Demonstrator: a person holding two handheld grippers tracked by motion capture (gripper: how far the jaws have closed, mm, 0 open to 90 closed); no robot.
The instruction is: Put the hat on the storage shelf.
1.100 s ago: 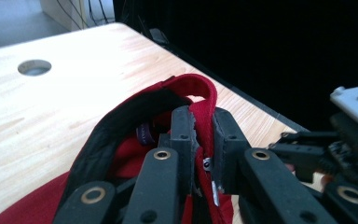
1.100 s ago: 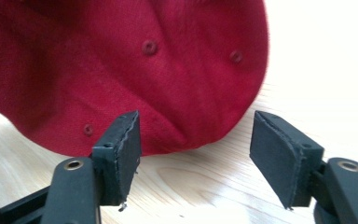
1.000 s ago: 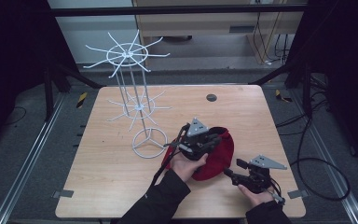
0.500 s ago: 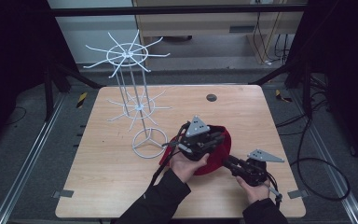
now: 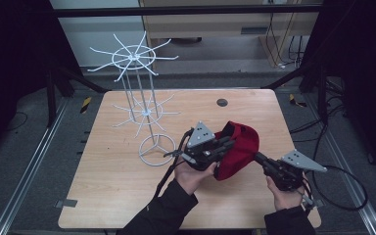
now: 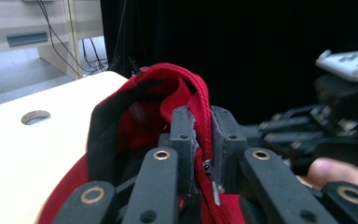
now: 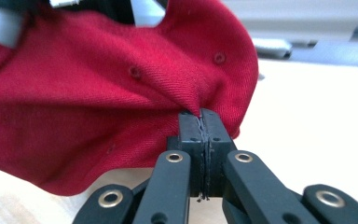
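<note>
The red cap (image 5: 237, 147) sat between both grippers, off the table (image 5: 103, 181) at about 4 o'clock from the wire rack (image 5: 144, 112). The left gripper (image 6: 204, 135) was clamped on the cap's rim band. The right gripper (image 7: 200, 122) had just been closing and pinched a fold of crown fabric between jaws nearly touching. To do this step well, both grips needed holding firm and raising evenly, so that the thin fold did not slip. The opening was best kept spread toward the rack's arms at 10 o'clock.
</note>
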